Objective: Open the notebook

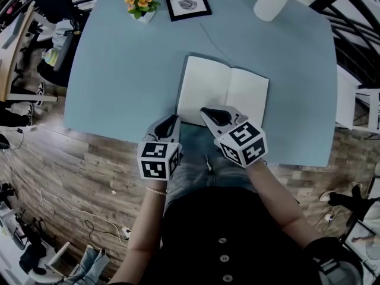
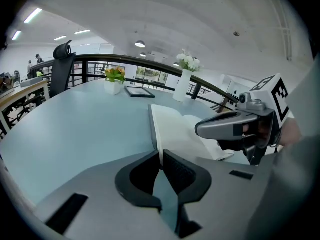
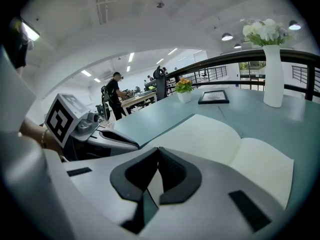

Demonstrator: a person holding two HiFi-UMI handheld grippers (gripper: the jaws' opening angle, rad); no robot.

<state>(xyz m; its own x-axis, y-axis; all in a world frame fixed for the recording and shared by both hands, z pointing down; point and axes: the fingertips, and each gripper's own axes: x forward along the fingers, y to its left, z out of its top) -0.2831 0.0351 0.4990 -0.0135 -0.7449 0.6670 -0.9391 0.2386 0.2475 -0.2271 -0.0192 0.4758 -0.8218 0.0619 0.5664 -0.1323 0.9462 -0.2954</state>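
Pages of the notebook (image 1: 222, 97) lie wide open and flat on the blue table (image 1: 119, 70), so I think the job is done. My left gripper (image 1: 174, 120) sits by its near left corner, and my right gripper (image 1: 205, 112) is over its near edge. Both pairs of jaws are pinched together, holding nothing. Only my head view shows the whole book. Only my right gripper view shows a person (image 3: 116, 96) far off.

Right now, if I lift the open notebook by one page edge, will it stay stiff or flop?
Probably flop: the notebook lies open flat with pages curving into the spine, so single sheets should bend. It looks thin, so likely light. Pushed, it may slide on the smooth table.
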